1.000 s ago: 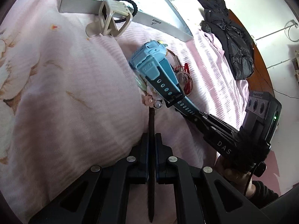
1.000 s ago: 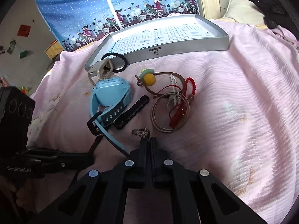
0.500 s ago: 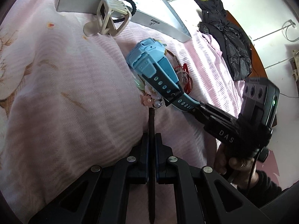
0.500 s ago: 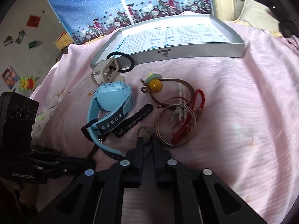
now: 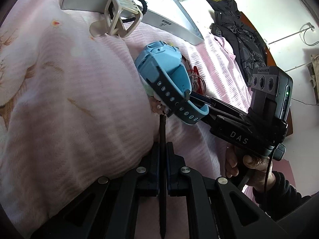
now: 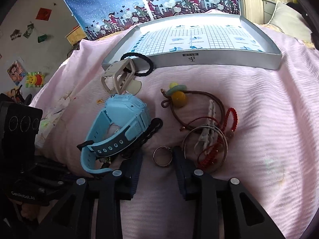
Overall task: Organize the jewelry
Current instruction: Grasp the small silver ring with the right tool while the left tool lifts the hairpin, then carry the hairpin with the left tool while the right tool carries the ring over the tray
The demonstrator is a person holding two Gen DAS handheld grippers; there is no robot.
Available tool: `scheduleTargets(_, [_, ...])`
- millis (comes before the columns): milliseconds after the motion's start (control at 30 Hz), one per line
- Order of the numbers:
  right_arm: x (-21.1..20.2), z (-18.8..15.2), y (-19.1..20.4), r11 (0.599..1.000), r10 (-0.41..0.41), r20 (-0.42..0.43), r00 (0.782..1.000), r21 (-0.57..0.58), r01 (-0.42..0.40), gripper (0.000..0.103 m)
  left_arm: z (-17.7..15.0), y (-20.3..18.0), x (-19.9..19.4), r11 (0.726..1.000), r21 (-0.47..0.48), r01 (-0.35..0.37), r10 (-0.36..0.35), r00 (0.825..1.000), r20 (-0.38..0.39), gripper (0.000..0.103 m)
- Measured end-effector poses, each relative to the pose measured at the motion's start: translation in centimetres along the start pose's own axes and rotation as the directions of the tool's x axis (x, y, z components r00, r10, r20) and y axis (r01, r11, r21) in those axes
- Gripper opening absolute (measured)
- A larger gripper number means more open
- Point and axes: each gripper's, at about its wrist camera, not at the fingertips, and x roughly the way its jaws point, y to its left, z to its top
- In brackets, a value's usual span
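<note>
- The bed (image 6: 259,103) was covered in a pink ribbed blanket with a faint floral print toward its left side.
- A shallow grey box lid (image 6: 219,59), gridded inside, sat at the far side.
- A black hair tie (image 6: 147,64) lay partly on the blanket, against the lid's near corner, just beside a beige hair claw clip (image 6: 121,77).
- A light blue watch (image 6: 121,123) rested on its side, over a black wavy clip (image 6: 149,133).
- A small metal ring (image 6: 162,156) lay flat, near the watch.
- A brown hair elastic with a yellow bead (image 6: 178,98), thin bangles (image 6: 205,147) and a red cord bracelet (image 6: 232,118) lay tangled together.
</note>
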Motion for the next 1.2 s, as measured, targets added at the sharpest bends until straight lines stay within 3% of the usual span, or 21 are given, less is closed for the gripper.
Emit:
scheduleTargets(100, [0.1, -0.3, 0.3, 1.000, -0.014, 0.013, 1.000, -0.017, 0.014, 0.030, 0.2, 0.1, 0.1, 1.000, -0.006, 0.006, -0.006, 1.000, -0.010, 0.005])
scheduleTargets(167, [0.0, -0.5, 0.5, 0.999, -0.036, 0.024, 0.999, -0.024, 0.037, 0.020, 0.3, 0.1, 0.2, 1.000, -0.015, 0.006, -0.006, 1.000, -0.016, 0.005])
scheduleTargets(433, [-3.3, -3.0, 0.8, 0.998, -0.061, 0.106, 0.993, -0.008, 0.062, 0.020, -0.2, -0.6, -0.9, 0.995, -0.096, 0.042, -0.043, 0.999, -0.008, 0.004])
scheduleTargets(667, [-5.6, -4.0, 0.9, 0.998, -0.056, 0.170, 0.984, 0.009, 0.056, 0.020, 0.0, -2.5, -3.1, 0.990, -0.083, 0.110, -0.102, 0.990, 0.100, 0.003])
scheduleTargets(767, [-5.9, -4.0, 0.9, 0.999, -0.051, 0.181, 0.982, 0.009, 0.050, 0.020, 0.6, -4.4, -4.8, 0.999, 0.014, 0.048, -0.050, 0.982, 0.182, 0.003])
scheduleTargets(867, [-5.8, -4.0, 0.7, 0.999, -0.047, 0.182, 0.982, 0.014, 0.045, 0.020, 0.3, -4.8, -4.6, 0.998, 0.063, -0.009, -0.004, 0.980, 0.201, 0.003])
scheduleTargets(967, [-5.7, -4.1, 0.4, 0.999, -0.047, 0.175, 0.984, 0.027, 0.043, 0.020, -0.3, -3.9, -2.6, 0.997, 0.049, -0.065, 0.057, 0.989, 0.140, 0.003])
scheduleTargets(1067, [-5.8, -4.7, 0.2, 0.999, -0.037, 0.169, 0.985, 0.041, 0.031, 0.020, -1.3, -2.7, -0.2, 0.999, 0.001, -0.039, 0.039, 0.999, 0.030, 0.003])
scheduleTargets(1200, [-5.5, -5.1, 0.2, 0.999, -0.032, 0.155, 0.987, 0.045, 0.025, 0.020, -1.3, -3.3, 0.4, 0.997, 0.037, -0.061, 0.061, 0.998, 0.007, 0.003])
